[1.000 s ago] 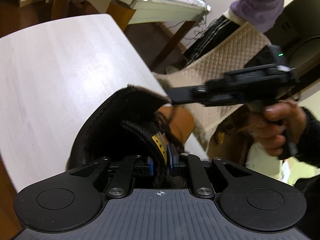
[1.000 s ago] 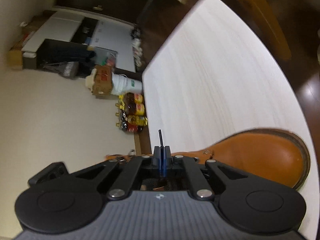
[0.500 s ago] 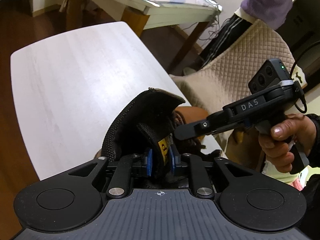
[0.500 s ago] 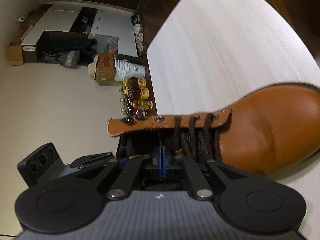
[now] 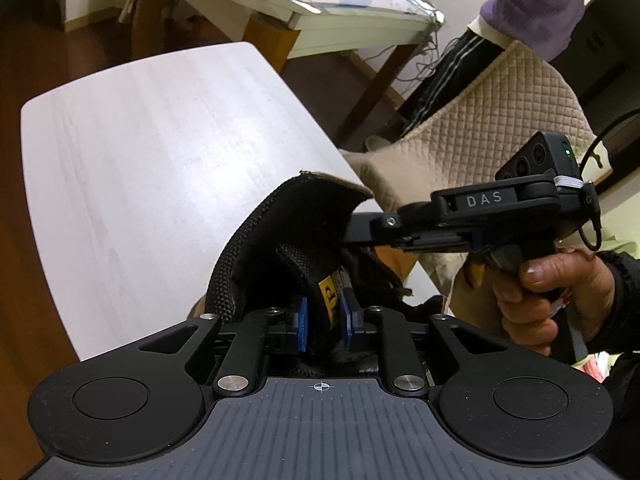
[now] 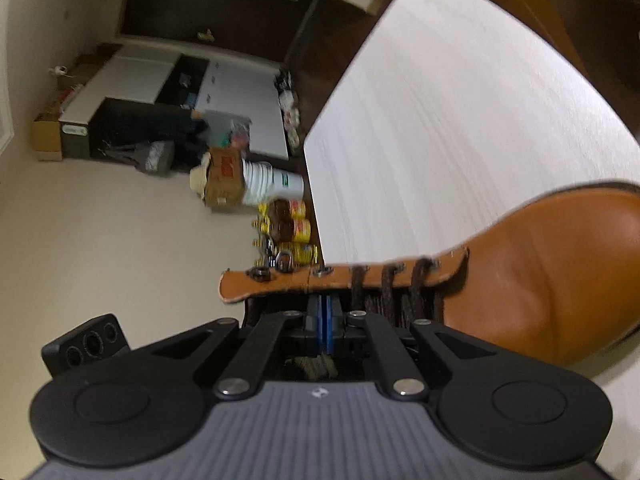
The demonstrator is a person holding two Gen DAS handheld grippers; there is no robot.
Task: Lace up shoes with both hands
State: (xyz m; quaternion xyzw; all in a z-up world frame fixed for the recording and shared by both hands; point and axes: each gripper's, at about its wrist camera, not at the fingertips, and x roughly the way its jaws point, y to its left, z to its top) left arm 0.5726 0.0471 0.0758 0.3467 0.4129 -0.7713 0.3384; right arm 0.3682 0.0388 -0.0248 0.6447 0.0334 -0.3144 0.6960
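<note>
Your left gripper (image 5: 324, 320): blue pads (image 5: 301, 323) partly spread, one on each side of the boot's black padded tongue (image 5: 296, 248). The yellow label on the tongue sits between them. The pads look to be touching it, so this reads as a pinch on the tongue, though the lower contact is hidden behind the linkage.

Your right gripper (image 6: 324, 320): blue pads (image 6: 329, 320) pressed close together, almost no gap. A dark lace (image 6: 358, 288) runs right beside them, but whether a strand is caught between the pads cannot be told; the view is motion-blurred and the pad tips sit under the eyelet flap (image 6: 344, 278).

The tan leather boot (image 6: 552, 272) lies on the white table (image 6: 460, 120), toe toward the right edge of the right wrist view and cut off there. Lace crosses through the three lower eyelets; the eyelets and hooks farther up the flap stand unlaced.

From the left wrist view, your right gripper (image 5: 360, 230) reaches in from the right, its tip hidden behind the tongue and the boot collar. Your right hand (image 5: 548, 296) grips its handle.

Inside of the boot: dark, contents not readable.

Background: a quilted beige chair (image 5: 480, 132) beyond the table edge; a cardboard box (image 6: 224, 180) and bottles on the floor, blurred.
</note>
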